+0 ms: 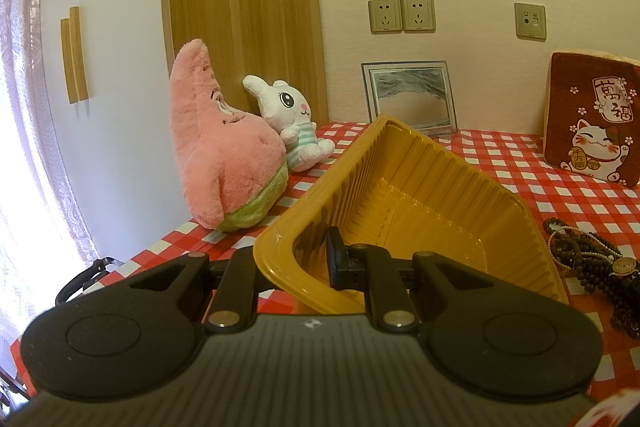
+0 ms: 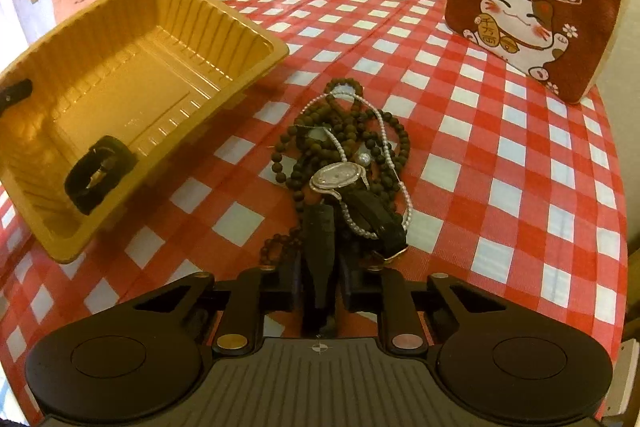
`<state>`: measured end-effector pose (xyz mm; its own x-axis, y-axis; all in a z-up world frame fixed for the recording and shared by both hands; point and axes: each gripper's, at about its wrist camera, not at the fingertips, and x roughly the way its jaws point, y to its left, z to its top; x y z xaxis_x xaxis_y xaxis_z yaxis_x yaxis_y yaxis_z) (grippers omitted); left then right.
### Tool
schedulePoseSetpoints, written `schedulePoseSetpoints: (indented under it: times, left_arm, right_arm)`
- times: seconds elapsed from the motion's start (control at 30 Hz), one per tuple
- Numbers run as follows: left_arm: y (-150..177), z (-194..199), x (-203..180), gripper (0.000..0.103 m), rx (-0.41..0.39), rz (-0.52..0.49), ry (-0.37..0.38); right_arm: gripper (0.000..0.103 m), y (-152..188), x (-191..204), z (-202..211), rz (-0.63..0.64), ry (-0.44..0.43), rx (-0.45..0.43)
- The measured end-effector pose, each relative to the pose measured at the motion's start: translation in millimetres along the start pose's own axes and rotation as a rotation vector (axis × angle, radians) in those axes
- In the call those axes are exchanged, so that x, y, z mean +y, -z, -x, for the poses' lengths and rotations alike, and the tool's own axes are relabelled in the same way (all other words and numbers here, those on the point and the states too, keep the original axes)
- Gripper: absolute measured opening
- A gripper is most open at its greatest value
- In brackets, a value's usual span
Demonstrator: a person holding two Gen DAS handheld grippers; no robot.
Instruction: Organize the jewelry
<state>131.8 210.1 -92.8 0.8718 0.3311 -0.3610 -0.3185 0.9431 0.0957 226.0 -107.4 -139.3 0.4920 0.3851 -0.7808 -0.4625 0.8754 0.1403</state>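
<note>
L gripper [image 1: 304, 259] is clenched on the near rim of the gold plastic tray [image 1: 420, 187], holding it tilted above the checked tablecloth [image 2: 500, 147], toward the table's left edge. A black watch [image 2: 98, 175] lies inside the tray. R gripper [image 2: 348, 227] points down into the jewelry pile [image 2: 344, 147] mid-table, w/ its fingers narrowed around a black strap by the silver watch [image 2: 338, 177]; can't tell if the pads actually press it. Dark beads & pearls are tangled there. Plush toys [image 1: 224, 147] sit at the back-left corner, cat cushion [image 2: 532, 3] back right.

You see a golden-yellow ribbed tray [image 2: 132, 39], dark brown beads [image 2: 348, 147] and a red-and-white checked desk [image 2: 500, 167] cloth.
</note>
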Motion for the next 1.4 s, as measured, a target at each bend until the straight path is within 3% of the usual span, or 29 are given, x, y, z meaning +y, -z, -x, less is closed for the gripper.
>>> schedulePoseSetpoints:
  times: [0.17, 0.33, 0.47, 0.73, 0.93, 1.13, 1.3, 1.4]
  left_arm:
    - [-0.3, -0.7, -0.5, 0.014, 0.000, -0.001, 0.002]
    - [0.5, -1.2, -0.8, 0.014, -0.002, -0.002, 0.005]
    - [0.7, -1.8, -0.7, 0.014, 0.000, 0.001, 0.006]
    - [1.8, -1.9, -0.2, 0.014, 0.001, 0.005, 0.010]
    - [2.5, -1.7, -0.3, 0.014, -0.002, 0.007, 0.014]
    - [3.3, -1.6, 0.8, 0.014, 0.002, 0.014, 0.020]
    - [3.2, -3.4, 1.2, 0.014, 0.002, 0.012, 0.021]
    - [2.8, -3.4, 1.3, 0.014, 0.005, 0.015, 0.021]
  right_arm:
    - [0.019, -4.5, -0.3, 12.2, -0.039, -0.019, -0.024]
    - [0.019, -28.9, 12.0, 33.5, -0.109, -0.123, -0.096]
    - [0.019, -50.8, 40.7, 34.8, -0.119, -0.250, -0.129]
    - [0.019, -66.2, 117.1, -8.9, -0.059, -0.430, -0.098]
    - [0.019, -70.1, 134.5, -39.0, -0.093, -0.465, -0.066]
    - [0.026, -65.1, 128.8, -33.7, -0.106, -0.473, -0.063]
    - [0.032, -56.1, 104.5, -2.5, -0.105, -0.416, -0.114]
    - [0.032, -42.8, 75.2, 13.8, -0.110, -0.325, -0.127]
